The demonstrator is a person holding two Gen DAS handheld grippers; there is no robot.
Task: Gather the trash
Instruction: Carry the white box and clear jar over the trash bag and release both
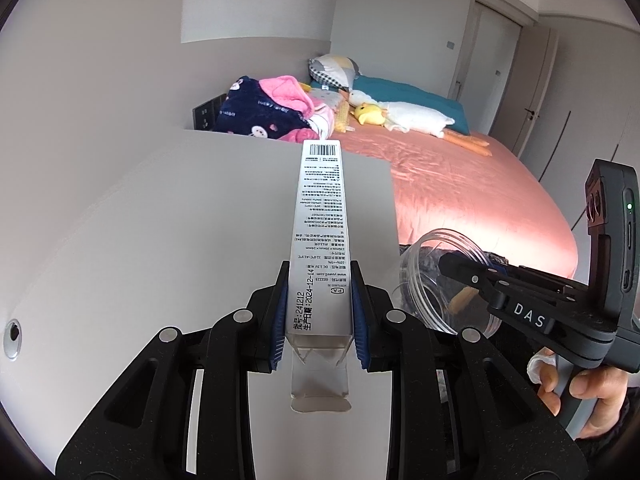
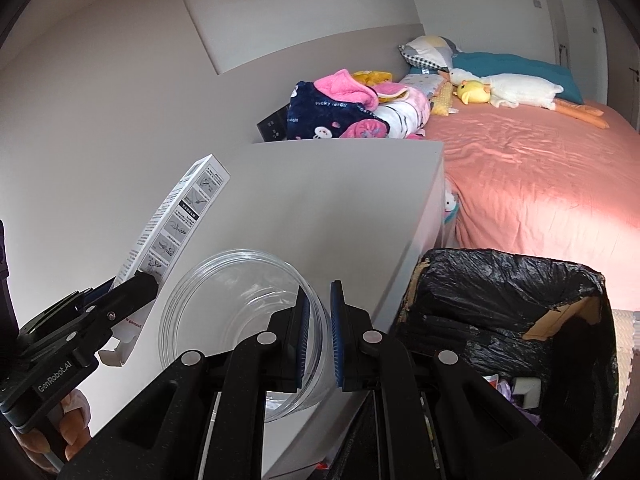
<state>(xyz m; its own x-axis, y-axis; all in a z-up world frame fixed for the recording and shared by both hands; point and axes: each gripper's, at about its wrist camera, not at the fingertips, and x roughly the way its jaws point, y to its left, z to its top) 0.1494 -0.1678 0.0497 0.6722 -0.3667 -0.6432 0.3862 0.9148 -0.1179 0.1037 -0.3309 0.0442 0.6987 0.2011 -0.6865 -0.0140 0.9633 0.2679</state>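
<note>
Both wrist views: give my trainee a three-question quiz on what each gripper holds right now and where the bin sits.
1. True or false: the left gripper is clamped on the long white carton.
2. What does the right gripper pinch? A) a pillow B) the rim of the clear plastic jar C) the bin liner
3. Fill in: in the right wrist view, the black-lined trash bin stands between the white cabinet and the ____.

Key: 1 true. 2 B. 3 bed, with the pink sheet.
</note>
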